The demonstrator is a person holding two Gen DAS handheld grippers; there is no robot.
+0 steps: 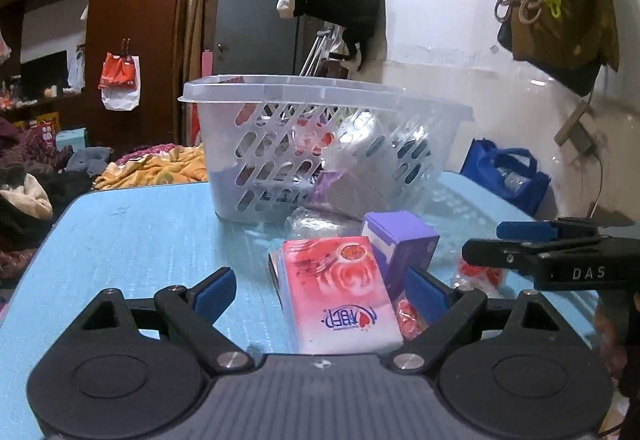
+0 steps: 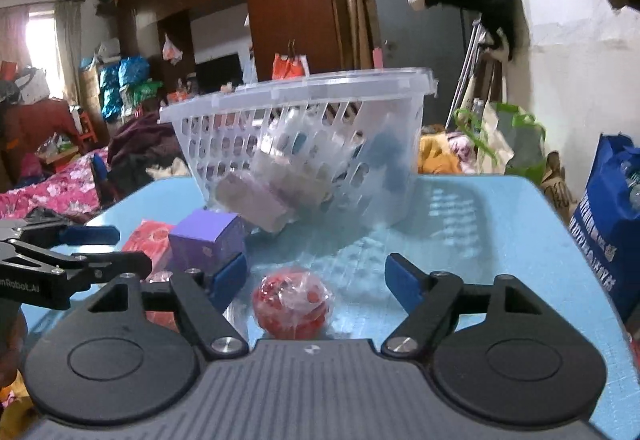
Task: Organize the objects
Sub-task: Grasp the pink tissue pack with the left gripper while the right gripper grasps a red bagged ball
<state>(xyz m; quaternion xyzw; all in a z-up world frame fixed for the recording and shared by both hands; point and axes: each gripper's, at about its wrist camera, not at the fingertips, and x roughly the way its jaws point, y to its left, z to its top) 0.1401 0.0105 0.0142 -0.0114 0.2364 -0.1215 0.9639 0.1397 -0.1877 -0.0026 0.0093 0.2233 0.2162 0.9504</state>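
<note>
Both jaws gape wide and empty, the left gripper (image 1: pixel 320 294) straddling the pink tissue pack (image 1: pixel 340 292), the right gripper (image 2: pixel 316 280) around the wrapped red ball (image 2: pixel 293 303), whose slippery film could squirt free before reaching the far basket (image 2: pixel 296 87).

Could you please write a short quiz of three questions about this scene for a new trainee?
1. True or false: the left gripper stands open around the pink tissue pack.
2. What lies between the fingers of the right gripper? A) purple box B) red wrapped ball C) blue bag
3. Fill in: the clear basket stands on the ____ table.

Key: 1 true; 2 B; 3 blue.
</note>
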